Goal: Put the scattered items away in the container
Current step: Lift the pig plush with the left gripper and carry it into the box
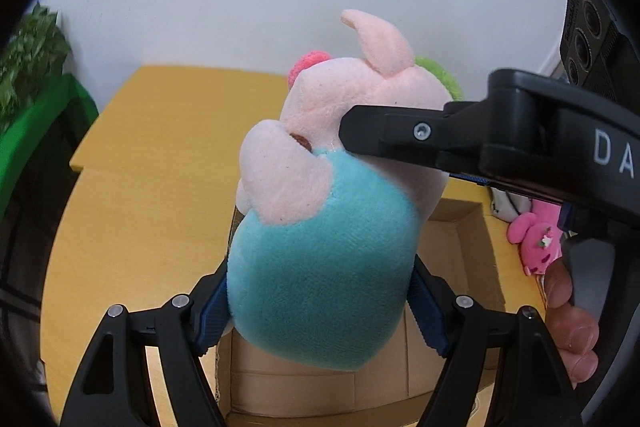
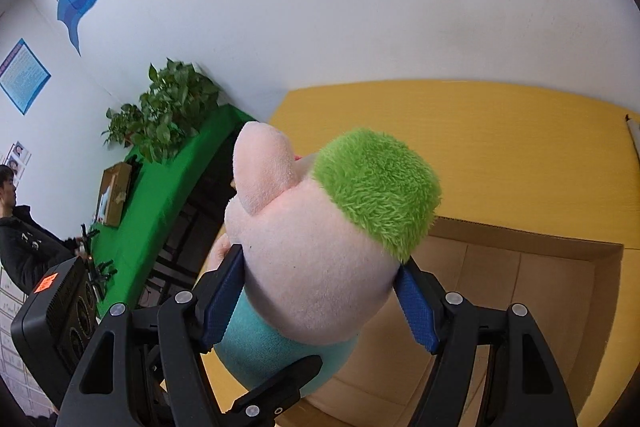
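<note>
Both grippers clamp one plush pig (image 1: 320, 267): the left gripper (image 1: 320, 307) on its teal body, the right gripper (image 2: 320, 303) on its pink head. It hangs above the cardboard box (image 2: 540, 279), whose opening sits at four o'clock. This looks like the carry; next comes lowering and letting go. The pig hides most of the box floor.

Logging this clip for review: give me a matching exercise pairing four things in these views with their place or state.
Things:
1. pig plush toy
2. pink plush toy
3. cardboard box
4. potted plant

Place or state:
A. open, on the yellow table
B. gripped by both claws
C. on the green-covered table
D. lying beside the box

Pairs: 1-B, 2-D, 3-A, 4-C
</note>
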Available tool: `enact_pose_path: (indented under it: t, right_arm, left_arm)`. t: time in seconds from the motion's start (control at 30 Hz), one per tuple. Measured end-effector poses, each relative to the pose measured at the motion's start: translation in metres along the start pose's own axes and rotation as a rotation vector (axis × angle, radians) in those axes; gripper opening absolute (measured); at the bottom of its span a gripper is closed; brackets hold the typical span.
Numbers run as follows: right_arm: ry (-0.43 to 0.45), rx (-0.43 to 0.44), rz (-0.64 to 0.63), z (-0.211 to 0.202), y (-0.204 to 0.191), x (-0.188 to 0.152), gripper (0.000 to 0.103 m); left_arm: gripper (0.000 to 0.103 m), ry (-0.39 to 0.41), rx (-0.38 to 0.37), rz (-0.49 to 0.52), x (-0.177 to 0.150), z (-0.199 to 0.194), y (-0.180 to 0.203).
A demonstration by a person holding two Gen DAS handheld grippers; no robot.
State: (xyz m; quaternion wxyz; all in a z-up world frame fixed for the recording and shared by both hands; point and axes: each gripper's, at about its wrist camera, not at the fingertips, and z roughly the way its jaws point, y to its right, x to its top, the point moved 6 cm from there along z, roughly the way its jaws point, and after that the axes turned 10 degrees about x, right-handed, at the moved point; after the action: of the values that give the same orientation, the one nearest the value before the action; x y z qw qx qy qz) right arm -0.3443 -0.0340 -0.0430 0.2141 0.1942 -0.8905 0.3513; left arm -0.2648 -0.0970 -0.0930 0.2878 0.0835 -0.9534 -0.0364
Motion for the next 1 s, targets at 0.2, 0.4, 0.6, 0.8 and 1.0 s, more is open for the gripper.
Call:
enact_pose_path:
  t: [0.2, 0.4, 0.6, 0.8, 1.0]
  right_arm:
    - [-0.072, 0.038, 0.051, 0.05, 0.041, -0.019, 0.076]
    - [-0.122, 0.064, 0.089, 0.097, 0.076, -0.034, 0.076]
    - [-0.171, 0.086, 0.121, 0.137, 0.117, -0.048, 0.076]
    - [-0.201, 0.119, 0.125, 0.166, 0.147, -0.052, 0.076]
    - [-0.167, 0.179, 0.157, 0.184, 0.158, -0.046, 0.077]
  left_arm:
    - [0.076, -0.086, 0.049, 0.008, -0.021, 0.046, -0.006]
    - [0.076, -0.163, 0.093, -0.01, -0.038, 0.096, -0.007]
    - [0.076, -0.223, 0.133, -0.037, -0.053, 0.138, -0.002]
    - [0.076, -0.266, 0.174, -0.088, -0.057, 0.17, -0.004]
    - [0.08, -0.287, 0.208, -0.107, -0.051, 0.177, -0.004]
